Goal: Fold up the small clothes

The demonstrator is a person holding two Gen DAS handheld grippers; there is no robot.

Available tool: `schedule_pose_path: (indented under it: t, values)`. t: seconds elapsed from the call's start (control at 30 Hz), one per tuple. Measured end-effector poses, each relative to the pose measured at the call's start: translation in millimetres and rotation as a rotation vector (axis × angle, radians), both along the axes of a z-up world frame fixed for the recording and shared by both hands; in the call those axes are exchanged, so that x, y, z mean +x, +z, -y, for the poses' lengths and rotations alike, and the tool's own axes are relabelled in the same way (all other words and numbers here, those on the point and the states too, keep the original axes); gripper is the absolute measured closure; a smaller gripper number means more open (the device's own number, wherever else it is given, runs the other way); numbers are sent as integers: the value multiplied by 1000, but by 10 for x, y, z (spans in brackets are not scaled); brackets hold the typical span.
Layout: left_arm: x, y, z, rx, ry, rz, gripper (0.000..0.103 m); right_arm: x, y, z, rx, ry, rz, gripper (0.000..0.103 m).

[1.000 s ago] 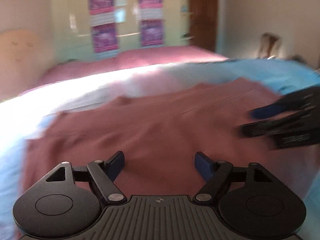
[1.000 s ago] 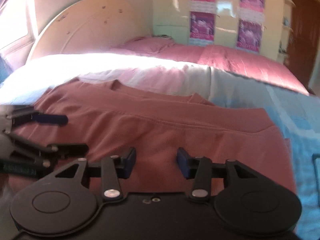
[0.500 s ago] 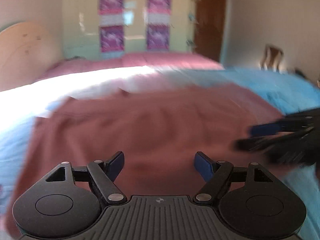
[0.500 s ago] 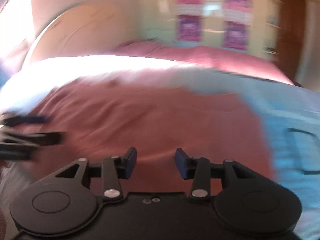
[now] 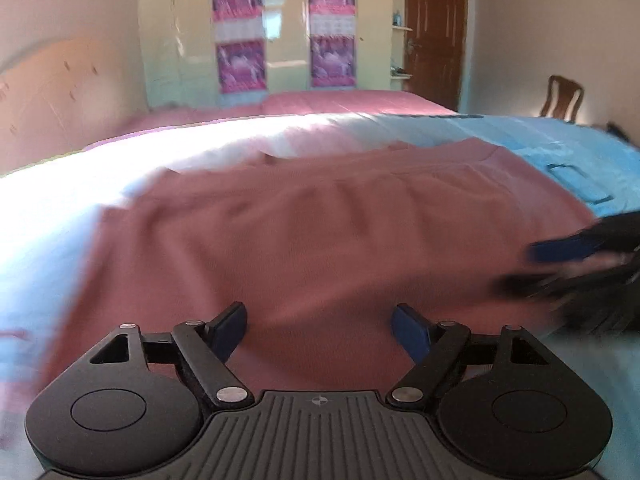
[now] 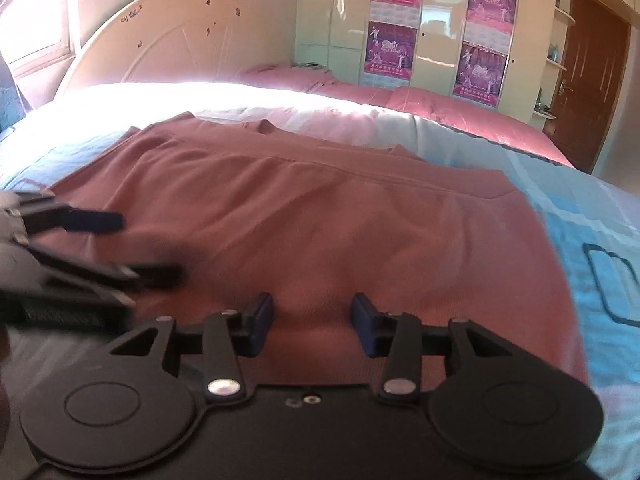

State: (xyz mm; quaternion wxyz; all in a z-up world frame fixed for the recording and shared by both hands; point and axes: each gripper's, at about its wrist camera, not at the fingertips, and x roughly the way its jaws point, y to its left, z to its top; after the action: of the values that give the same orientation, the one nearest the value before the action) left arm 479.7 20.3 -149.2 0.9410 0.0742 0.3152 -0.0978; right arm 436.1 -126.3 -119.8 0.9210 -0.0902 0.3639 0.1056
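On the light blue bed (image 6: pixel 592 216), the soft pink cloth shirt (image 6: pixel 320 224) lay flat, ready for folding. The left gripper (image 5: pixel 319 330) and right gripper (image 6: pixel 312 322) hung over its near edge, jaws open, holding nothing.

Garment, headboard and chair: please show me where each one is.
Garment (image 6: pixel 328 232): right wrist view, middle of the cloth.
Headboard (image 6: pixel 168 44): right wrist view, its curved face.
Chair (image 5: pixel 565 98): left wrist view, its backrest.
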Motion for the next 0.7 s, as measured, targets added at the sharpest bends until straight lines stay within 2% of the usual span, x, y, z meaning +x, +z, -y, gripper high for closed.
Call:
schedule_pose_path:
  t: [0.03, 0.1, 0.17, 0.27, 0.33, 0.43, 0.5, 0.53, 0.6, 0.7]
  values:
    - [-60, 26, -153, 33, 21, 8, 23, -45, 50, 134, -16, -28, 8, 62]
    - [-74, -44, -545, 13, 102, -48, 23, -120, 97, 565, -35, -157, 18, 61]
    - [-133, -129, -805, 4, 145, -66, 23, -127, -1, 968, -41, -254, -45, 62]
    - [-245, -120, -922, -14, 191, -56, 23, -243, -12, 1202, -17, -269, -47, 62]
    - [-295, -45, -777, -38, 186, -40, 23, -276, 48, 1090, -51, -272, -42, 63]
    - [-352, 13, -366, -70, 115, -13, 23, -313, 185, 699, 17, -197, 11, 63]
    - [-305, -24, -141, -100, 75, -43, 23, -285, 136, 403, 29, -128, -3, 63]
    - [-277, -65, -48, -89, 69, -56, 23, -253, 80, 270, 37, -105, -22, 64]
    - [-219, -189, 41, -65, 69, -98, 23, -212, -48, 106, 25, -101, -51, 62]
    - [-223, -154, 43, -75, 83, -83, 21, -241, -104, 37, -14, -121, -34, 62]
